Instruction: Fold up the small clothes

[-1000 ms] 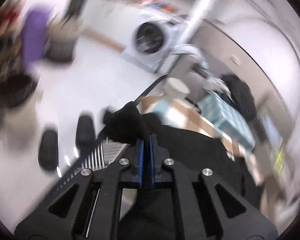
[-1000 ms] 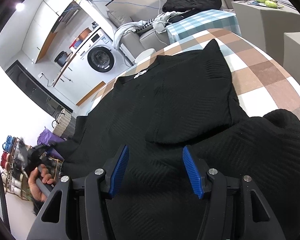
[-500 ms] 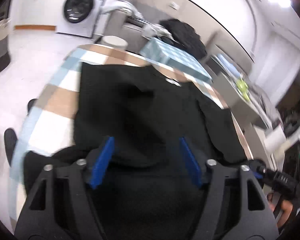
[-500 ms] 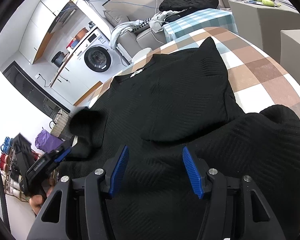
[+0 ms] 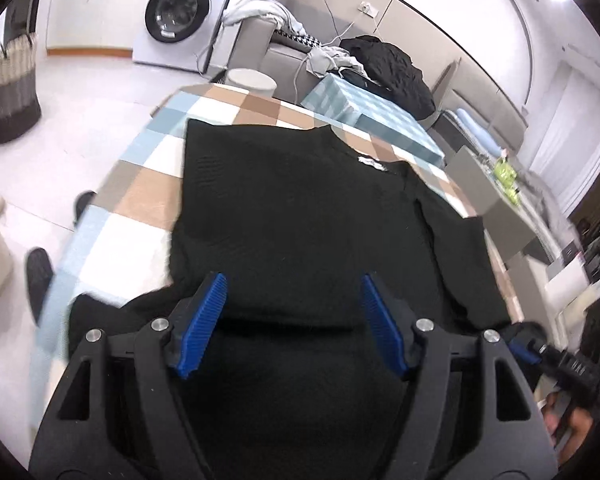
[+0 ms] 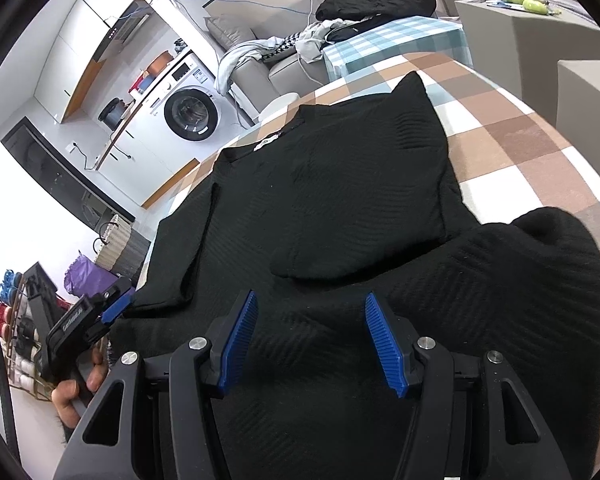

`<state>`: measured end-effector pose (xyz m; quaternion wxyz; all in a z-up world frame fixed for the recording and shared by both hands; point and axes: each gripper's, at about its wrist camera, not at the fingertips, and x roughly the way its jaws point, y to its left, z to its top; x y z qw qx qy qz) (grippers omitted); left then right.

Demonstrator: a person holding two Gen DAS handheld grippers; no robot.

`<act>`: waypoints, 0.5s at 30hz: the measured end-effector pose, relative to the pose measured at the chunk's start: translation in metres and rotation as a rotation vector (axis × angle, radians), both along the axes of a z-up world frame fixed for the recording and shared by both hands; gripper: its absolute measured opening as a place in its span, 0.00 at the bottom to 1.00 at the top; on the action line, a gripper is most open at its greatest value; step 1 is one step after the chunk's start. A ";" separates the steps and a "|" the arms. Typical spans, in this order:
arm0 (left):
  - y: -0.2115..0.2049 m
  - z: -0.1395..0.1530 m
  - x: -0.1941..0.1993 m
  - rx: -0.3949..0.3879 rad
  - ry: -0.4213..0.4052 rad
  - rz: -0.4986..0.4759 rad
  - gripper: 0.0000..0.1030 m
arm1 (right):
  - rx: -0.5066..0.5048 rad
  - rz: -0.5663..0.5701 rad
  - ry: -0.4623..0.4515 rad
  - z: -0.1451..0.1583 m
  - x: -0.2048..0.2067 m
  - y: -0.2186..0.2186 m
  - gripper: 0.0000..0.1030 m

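**Both grippers open above a black sweater on the checked table**

The left gripper (image 5: 292,320) stands with its blue pads spread wide and nothing pinched between them; it hangs over the near part of the black sweater (image 5: 300,216). The right gripper (image 6: 312,340) is likewise released, its pads apart over the knit, gripping nothing.

The sweater lies flat on the table with the checked cloth (image 5: 140,196), its long axis running away from the grippers: hem nearest them, neckline at the far end, where a small white label (image 5: 373,162) shows. It is a dark, ribbed knit with diagonal texture. One sleeve lies folded in across the body, forming a flat panel with a clean lower edge; near the hem a thick bunched fold of fabric swells up at one side.

The right wrist view shows the left gripper from outside, held in a hand (image 6: 74,394) at the table's edge, blue tips just beside a sleeve end; it also shows a shoe rack (image 6: 8,320). The left wrist view shows the right gripper's tip and the other hand (image 5: 576,432) at the opposite edge, plus a striped basket (image 5: 8,92) on the floor. Both show the washing machine (image 5: 180,12) and the sofa piled with clothes (image 5: 300,40).
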<state>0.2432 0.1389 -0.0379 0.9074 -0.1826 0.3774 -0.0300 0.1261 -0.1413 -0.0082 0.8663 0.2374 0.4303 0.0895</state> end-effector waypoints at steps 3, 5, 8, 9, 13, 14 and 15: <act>-0.004 0.010 -0.028 0.082 -0.023 0.028 0.64 | -0.026 0.011 -0.018 0.006 -0.006 -0.001 0.56; -0.006 0.017 -0.048 0.133 -0.037 0.036 0.67 | -0.047 0.022 -0.035 0.012 -0.012 -0.001 0.56; -0.007 0.022 -0.077 0.183 -0.045 0.041 0.70 | -0.067 0.031 -0.055 0.018 -0.026 -0.004 0.63; -0.007 0.024 -0.085 0.193 -0.047 0.041 0.73 | -0.076 0.029 -0.063 0.021 -0.032 -0.007 0.64; -0.006 0.035 -0.119 0.211 -0.067 0.050 0.80 | -0.120 0.036 -0.075 0.031 -0.056 -0.021 0.64; -0.006 0.039 -0.129 0.220 -0.072 0.058 0.80 | -0.150 0.038 -0.088 0.037 -0.064 -0.026 0.64; -0.007 0.042 -0.135 0.227 -0.075 0.059 0.83 | -0.176 0.037 -0.101 0.042 -0.071 -0.031 0.64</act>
